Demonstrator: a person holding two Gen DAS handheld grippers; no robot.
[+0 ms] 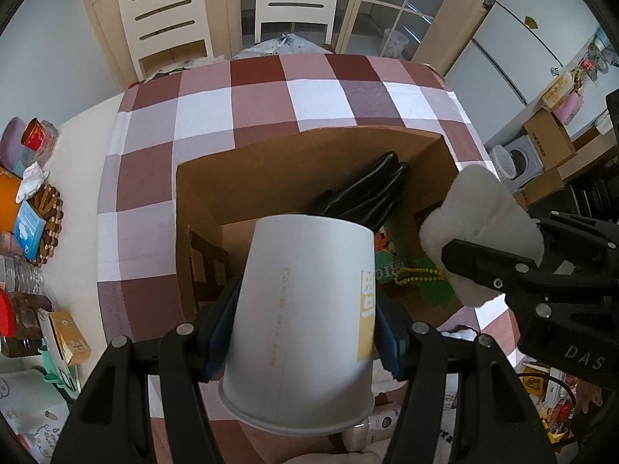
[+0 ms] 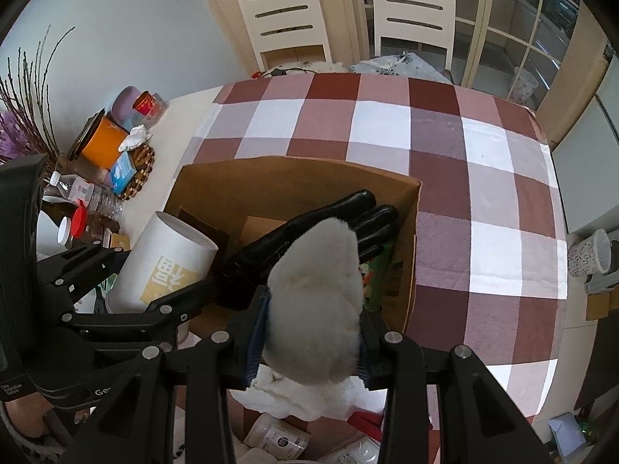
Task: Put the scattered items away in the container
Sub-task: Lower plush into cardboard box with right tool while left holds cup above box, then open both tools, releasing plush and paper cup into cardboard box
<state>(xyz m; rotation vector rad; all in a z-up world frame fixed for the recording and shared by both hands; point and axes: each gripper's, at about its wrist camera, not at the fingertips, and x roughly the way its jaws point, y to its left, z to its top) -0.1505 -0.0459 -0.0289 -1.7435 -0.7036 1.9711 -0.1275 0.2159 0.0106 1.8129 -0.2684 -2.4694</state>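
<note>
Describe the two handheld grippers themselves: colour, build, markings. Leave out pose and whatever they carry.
Both grippers are matte black plastic linkages joined by round silver bolts. The left gripper has blue pads lining its jaws, as does the right gripper. In the left wrist view, the right gripper's body bears pale raised letters reading "DAS". In the right wrist view, the left gripper's body shows small white print. No sleeves are visible.

Materials and finishes over the checked table

A smooth, matt white paper cup (image 1: 305, 324) is gripped by blue rubbery-looking pads; a fluffy white pile item (image 2: 315, 301) looks soft and fuzzy. The box (image 1: 271, 162) is plain matt brown cardboard, the glove (image 2: 329, 224) inside it glossy black, the tablecloth (image 2: 483, 147) woven cloth with a fine ribbed texture.
</note>
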